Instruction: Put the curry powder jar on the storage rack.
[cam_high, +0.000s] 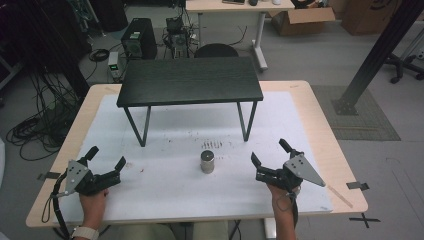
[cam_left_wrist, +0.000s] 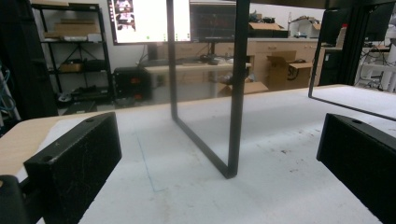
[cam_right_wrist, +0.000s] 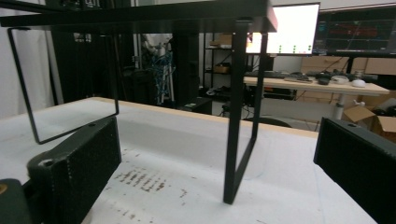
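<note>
A small metal cylinder (cam_high: 207, 161) stands upright on the white mat (cam_high: 165, 195), near the front middle. Behind it stands a low black table (cam_high: 190, 80) on thin frame legs. My left gripper (cam_high: 106, 159) rests at the mat's front left, open and holding nothing, well to the left of the cylinder. My right gripper (cam_high: 269, 152) sits to the cylinder's right, also open and holding nothing. The left gripper view has the left gripper (cam_left_wrist: 217, 135) with wide-apart jaws facing a black leg frame (cam_left_wrist: 236, 93). Ahead of the right gripper (cam_right_wrist: 217, 140), the right gripper view shows another leg frame (cam_right_wrist: 235, 116).
The mat lies on a light wooden table (cam_high: 320, 130). Dark smudges (cam_high: 212, 144) mark the mat just behind the cylinder. Beyond the table are a computer tower (cam_high: 139, 37), cables on the floor (cam_high: 35, 130), a desk (cam_high: 235, 7) and cardboard boxes (cam_high: 300, 20).
</note>
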